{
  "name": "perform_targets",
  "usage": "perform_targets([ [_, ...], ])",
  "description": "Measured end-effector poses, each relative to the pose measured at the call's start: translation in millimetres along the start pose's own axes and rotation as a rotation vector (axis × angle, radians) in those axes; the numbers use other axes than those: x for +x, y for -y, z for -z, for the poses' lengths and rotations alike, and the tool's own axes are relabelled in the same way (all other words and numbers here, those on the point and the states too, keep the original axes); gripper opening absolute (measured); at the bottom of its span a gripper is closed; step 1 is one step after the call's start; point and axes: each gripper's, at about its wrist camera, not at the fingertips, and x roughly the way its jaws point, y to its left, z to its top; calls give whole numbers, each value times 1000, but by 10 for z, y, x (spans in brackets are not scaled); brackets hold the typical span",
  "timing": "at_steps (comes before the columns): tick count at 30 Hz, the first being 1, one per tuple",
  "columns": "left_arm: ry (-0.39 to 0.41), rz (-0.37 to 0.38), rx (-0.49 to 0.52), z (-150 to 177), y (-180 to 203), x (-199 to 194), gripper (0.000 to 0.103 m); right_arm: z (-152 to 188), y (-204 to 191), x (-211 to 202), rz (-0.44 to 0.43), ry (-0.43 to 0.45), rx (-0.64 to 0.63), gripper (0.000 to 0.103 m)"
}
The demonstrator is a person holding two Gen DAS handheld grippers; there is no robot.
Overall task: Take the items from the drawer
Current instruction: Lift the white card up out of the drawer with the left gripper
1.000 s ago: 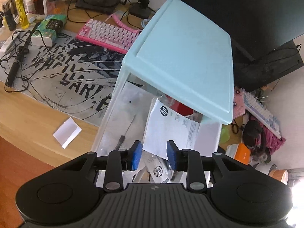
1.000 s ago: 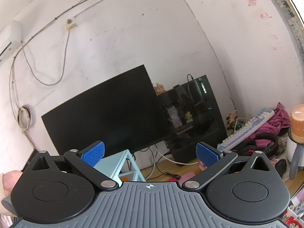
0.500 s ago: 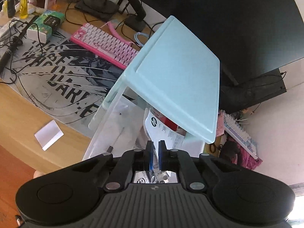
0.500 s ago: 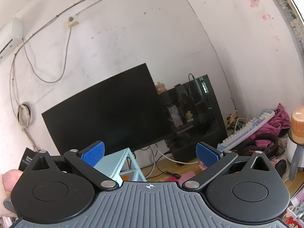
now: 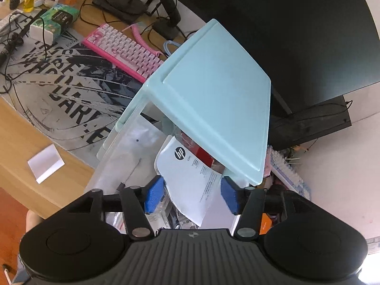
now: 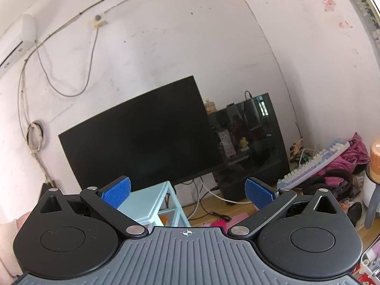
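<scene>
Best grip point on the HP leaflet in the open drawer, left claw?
Take the HP leaflet by its near lower edge, coming from above at the drawer's open front. That end lifts off the clutter and sits between the open left claw pads, while its far end tucks under the blue drawer unit top. Pinch across the thin sheet, then pull toward you.

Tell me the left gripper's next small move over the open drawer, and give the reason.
Probably lower the left gripper and close on the HP leaflet. Its jaws stand open with nothing between the pads, the leaflet's lower edge lies right between them, and the clear drawer is pulled out from under the blue top.
</scene>
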Motion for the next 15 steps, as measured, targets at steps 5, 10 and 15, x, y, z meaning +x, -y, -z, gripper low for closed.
perform_targets([
  [5,-10,7,-20,-38,-104,18,7,-8,-57,-6,-2,-2,-11,103],
  [10,-7,36,-25,11,-154,-44,4,-7,-125,-4,-6,-10,-24,103],
  [15,-5,69,-24,63,-252,-184,4,1,-229,-9,-19,-15,-46,103],
])
